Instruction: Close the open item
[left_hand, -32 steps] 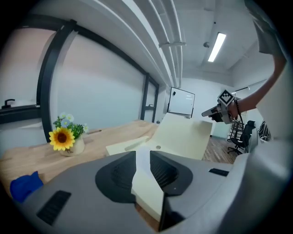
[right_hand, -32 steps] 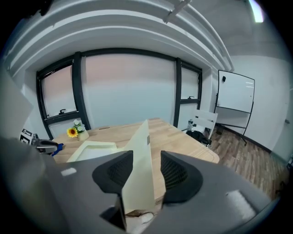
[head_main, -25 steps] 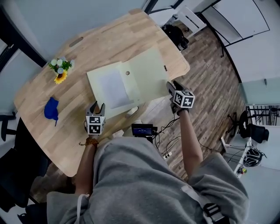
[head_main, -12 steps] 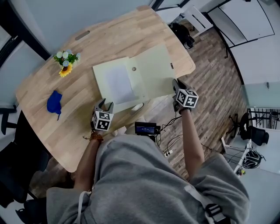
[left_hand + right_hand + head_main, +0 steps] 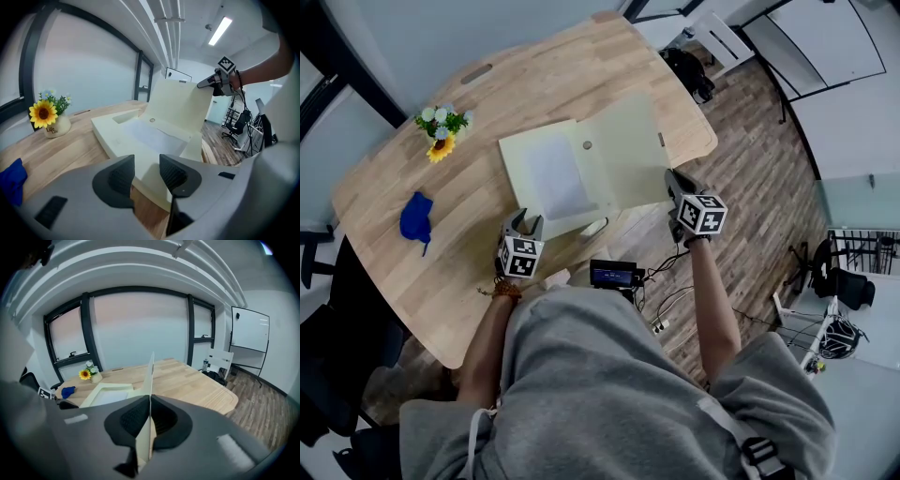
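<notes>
A pale yellow flat box (image 5: pixel 551 178) lies open on the wooden table (image 5: pixel 487 103), with a white sheet inside. Its lid (image 5: pixel 630 150) is hinged at the middle and tilts up to the right. My right gripper (image 5: pixel 673 184) is at the lid's free right edge, jaws closing, pads pressed on both faces. In the right gripper view the lid (image 5: pixel 151 373) runs edge-on between the right gripper (image 5: pixel 150 416) pads. My left gripper (image 5: pixel 523 221) is open at the box's near left corner. In the left gripper view, the left gripper (image 5: pixel 146 168) holds nothing, with the box (image 5: pixel 140 136) just beyond.
A small pot of flowers (image 5: pixel 439 131) and a blue cloth (image 5: pixel 414 217) sit on the table's left part. A small white object (image 5: pixel 593 228) lies by the near table edge. A black device (image 5: pixel 614 274) hangs at the person's chest. Chairs stand beyond the far right corner.
My right gripper has gone from open beside the lid's edge to shut on it. The left gripper has moved a little closer to the box's near corner.
</notes>
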Motion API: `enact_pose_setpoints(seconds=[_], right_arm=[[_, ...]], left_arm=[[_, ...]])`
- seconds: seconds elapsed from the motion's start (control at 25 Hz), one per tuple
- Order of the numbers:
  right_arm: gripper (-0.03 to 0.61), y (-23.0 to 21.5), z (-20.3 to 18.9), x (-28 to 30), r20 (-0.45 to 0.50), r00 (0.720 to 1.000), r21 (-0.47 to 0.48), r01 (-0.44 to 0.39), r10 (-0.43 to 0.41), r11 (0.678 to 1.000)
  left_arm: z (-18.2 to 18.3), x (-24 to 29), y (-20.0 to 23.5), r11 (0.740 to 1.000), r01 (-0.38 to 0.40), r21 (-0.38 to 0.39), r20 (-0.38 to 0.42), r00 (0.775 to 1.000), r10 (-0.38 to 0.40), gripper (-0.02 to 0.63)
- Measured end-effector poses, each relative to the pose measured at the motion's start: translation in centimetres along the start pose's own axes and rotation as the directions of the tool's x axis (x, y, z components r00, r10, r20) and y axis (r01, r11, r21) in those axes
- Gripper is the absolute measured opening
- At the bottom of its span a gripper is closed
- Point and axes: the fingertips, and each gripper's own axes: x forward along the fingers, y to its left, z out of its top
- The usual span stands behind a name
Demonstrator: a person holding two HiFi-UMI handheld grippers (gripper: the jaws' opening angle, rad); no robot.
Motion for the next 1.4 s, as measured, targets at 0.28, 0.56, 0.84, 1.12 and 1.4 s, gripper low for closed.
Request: enact_pose_setpoints(seconds=[0.28, 0.56, 0.84, 1.12, 1.4], right_arm=[[0.014, 3.1, 0.3, -0.8, 0.011, 0.996, 0.003, -0.085, 0.084, 0.996], [0.015, 5.3, 0.4, -1.2, 0.028, 0.989, 0.029, -0.148, 0.147, 0.989], [0.021, 7.8, 0.5, -1.6, 0.035, 0.975, 0.071, -0.220, 0.218, 0.973], [0.029, 9.9, 0.1, -1.6, 0.011, 0.964, 0.069, -0.264, 0.264, 0.962], [0.031, 12.0, -0.5, -1.4, -0.033, 0.961, 0.018, -0.276, 0.276, 0.961]], left_arm=[[0.0, 0.1, 0.1, 1.000, -0.013, 0.003, 0.014, 1.000, 0.013, 0.168], [0.0, 0.1, 0.0, 1.000, -0.010, 0.008, 0.029, 1.000, 0.010, 0.167], [0.1, -0.1, 0.2, 1.000, -0.011, 0.006, 0.050, 0.999, 0.010, 0.167], [0.1, -0.1, 0.1, 1.000, -0.013, 0.010, 0.061, 0.998, 0.012, 0.167], [0.0, -0.1, 0.3, 1.000, -0.014, 0.007, 0.063, 0.998, 0.014, 0.167]])
